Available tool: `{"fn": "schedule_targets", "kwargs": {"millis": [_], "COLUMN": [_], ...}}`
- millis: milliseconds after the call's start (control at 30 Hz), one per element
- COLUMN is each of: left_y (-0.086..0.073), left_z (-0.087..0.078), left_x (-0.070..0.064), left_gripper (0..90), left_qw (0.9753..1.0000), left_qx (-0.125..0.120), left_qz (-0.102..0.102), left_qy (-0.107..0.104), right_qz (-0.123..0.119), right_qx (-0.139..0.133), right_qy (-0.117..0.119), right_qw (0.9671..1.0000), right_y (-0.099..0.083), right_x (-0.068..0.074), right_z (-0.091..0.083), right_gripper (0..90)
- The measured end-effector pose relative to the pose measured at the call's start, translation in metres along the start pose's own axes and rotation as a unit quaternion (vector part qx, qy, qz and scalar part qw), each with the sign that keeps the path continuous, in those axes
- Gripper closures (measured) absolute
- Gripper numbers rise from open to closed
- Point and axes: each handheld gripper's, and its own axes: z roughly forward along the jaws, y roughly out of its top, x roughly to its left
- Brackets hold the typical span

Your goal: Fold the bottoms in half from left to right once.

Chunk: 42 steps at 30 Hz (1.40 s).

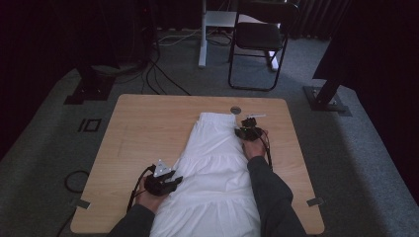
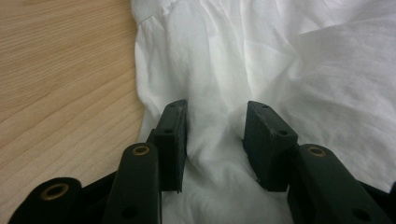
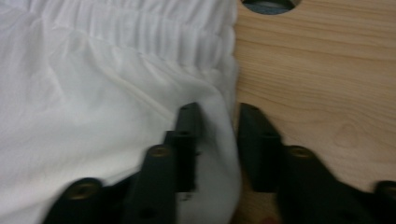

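Observation:
A white skirt (image 1: 212, 168) lies flat down the middle of the wooden table (image 1: 143, 128), its gathered waistband at the far end. My left gripper (image 1: 174, 180) rests at the skirt's left edge near the front. In the left gripper view the skirt (image 2: 280, 56) lies wrinkled under my left gripper (image 2: 217, 130), whose jaws stand open with cloth between them. My right gripper (image 1: 245, 129) sits at the skirt's right edge just below the waistband. In the right gripper view, my right gripper (image 3: 219, 135) has its jaws narrowly open astride the hem edge of the skirt (image 3: 93, 93).
A round cable hole (image 1: 235, 109) sits in the table just beyond the waistband, and the right gripper view shows this hole (image 3: 268, 4) at its top. Bare wood (image 3: 317, 84) lies right of the skirt. A black chair (image 1: 259, 37) and stand bases stand on the carpet behind.

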Motion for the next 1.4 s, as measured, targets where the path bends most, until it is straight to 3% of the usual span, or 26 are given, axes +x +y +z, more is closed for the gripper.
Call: {"fn": "schedule_targets", "kwargs": {"millis": [33, 133, 233, 367, 433, 467, 500, 567, 667, 800, 900, 967, 1033, 1067, 1100, 1133, 1233, 1400], "left_y": [0.0, -0.001, -0.003, -0.009, -0.013, -0.015, -0.019, -0.02, -0.01, 0.03, 0.069, 0.093, 0.111, 0.111, 0.115, 0.123, 0.127, 0.126], "left_z": [0.0, -0.001, -0.003, -0.009, -0.012, -0.015, -0.02, -0.025, -0.036, -0.044, -0.026, -0.004, 0.027, 0.027, 0.038, 0.064, 0.093, 0.113], "left_x": [-0.001, -0.002, -0.004, -0.012, -0.016, -0.019, -0.023, -0.023, -0.018, 0.002, 0.014, 0.02, 0.026, 0.026, 0.028, 0.034, 0.041, 0.051], "left_gripper": [59.8, 59.8, 59.8, 59.9, 59.9, 59.9, 59.9, 59.8, 49.9, 46.8, 43.3, 42.5, 40.9, 39.6, 39.6, 37.2, 34.2, 29.4], "left_qw": [1.0, 1.0, 1.0, 1.0, 1.0, 1.0, 0.9998, 0.9996, 0.9999, 0.9988, 0.9985, 0.9988, 0.999, 0.999, 0.9991, 0.9988, 0.9971, 0.995], "left_qx": [0.0, 0.001, 0.0, 0.001, 0.001, 0.002, 0.007, 0.01, -0.01, -0.045, -0.051, -0.049, -0.039, -0.039, -0.031, -0.015, 0.008, 0.027], "left_qz": [0.002, 0.002, 0.0, 0.005, 0.007, 0.005, -0.001, -0.002, 0.006, -0.013, -0.002, -0.003, -0.004, -0.004, -0.008, -0.019, -0.032, -0.046], "left_qy": [0.001, 0.003, 0.002, 0.003, 0.002, -0.002, -0.02, -0.027, 0.001, 0.01, 0.017, 0.009, 0.024, 0.024, 0.029, 0.042, 0.069, 0.084], "right_qz": [0.032, 0.038, -0.011, -0.061, -0.086, -0.086, -0.101, -0.104, -0.116, -0.111, -0.109, -0.109, -0.109, -0.109, -0.109, -0.108, -0.105, -0.104], "right_qx": [-0.017, -0.04, -0.041, 0.001, 0.027, 0.027, 0.021, 0.022, 0.022, 0.011, 0.011, 0.011, 0.009, 0.008, 0.008, 0.006, 0.003, -0.003], "right_qy": [-0.006, 0.008, 0.023, 0.022, 0.016, 0.016, 0.019, 0.022, 0.026, 0.022, 0.021, 0.022, 0.022, 0.022, 0.022, 0.023, 0.023, 0.022], "right_qw": [0.9993, 0.9985, 0.9988, 0.9979, 0.9958, 0.9958, 0.9945, 0.994, 0.9927, 0.9935, 0.9937, 0.9938, 0.9937, 0.9937, 0.9937, 0.9939, 0.9942, 0.9943], "right_y": [0.0, -0.003, -0.012, -0.029, -0.041, -0.041, -0.047, -0.049, -0.059, -0.064, -0.064, -0.064, -0.064, -0.064, -0.064, -0.065, -0.066, -0.068], "right_x": [0.0, 0.006, 0.025, 0.044, 0.051, 0.051, 0.054, 0.056, 0.059, 0.06, 0.06, 0.06, 0.06, 0.06, 0.06, 0.06, 0.06, 0.06], "right_z": [-0.008, -0.02, -0.032, -0.032, -0.029, -0.029, -0.033, -0.035, -0.043, -0.045, -0.045, -0.045, -0.045, -0.045, -0.045, -0.045, -0.045, -0.045], "right_gripper": [55.0, 50.3, 48.7, 48.8, 48.0, 48.0, 48.0, 47.9, 48.0, 48.0, 48.0, 48.0, 48.0, 48.0, 48.0, 48.0, 48.1, 48.2]}}
